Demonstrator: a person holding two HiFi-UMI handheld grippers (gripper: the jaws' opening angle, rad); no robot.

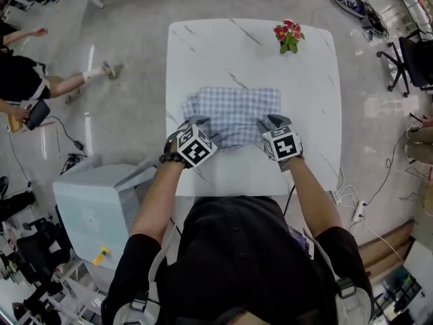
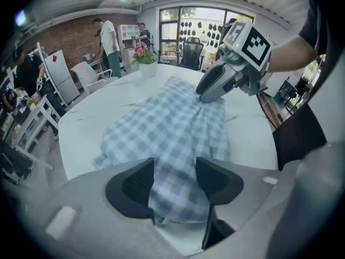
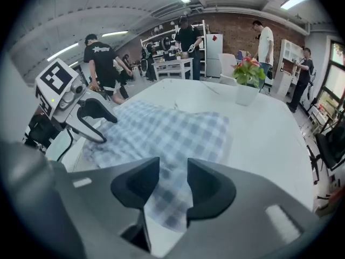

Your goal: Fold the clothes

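Head view: a person stands at the near edge of a white, marble-veined square surface [image 1: 257, 53] with a grey two-jaw tool in each hand. A blue-and-white checked fabric garment [image 1: 233, 114] lies roughly at the middle of the surface, folded into a loose rectangle with rumpled edges. The left tool [image 1: 193, 122] is at the garment's near left corner and the right tool [image 1: 272, 122] at its near right corner; both point steeply down, marker cubes facing up. A small white pot of red and pink flowers [image 1: 289, 38] stands near the far right corner of the surface, well apart from the garment.

Left gripper view: the jaws of the left tool [image 2: 175, 179] stand apart, with the garment's [image 2: 167, 128] near edge lying in the gap and not pinched by the pads. The right tool [image 2: 202, 93] touches the fabric farther along.

Right gripper view: the jaws of the right tool [image 3: 172, 185] are likewise parted, a corner of the garment [image 3: 172, 134] lying loose between them on the surface [image 3: 269, 139]. The left tool [image 3: 108, 128] rests at the garment's opposite side; the flowers [image 3: 248, 77] stand beyond.
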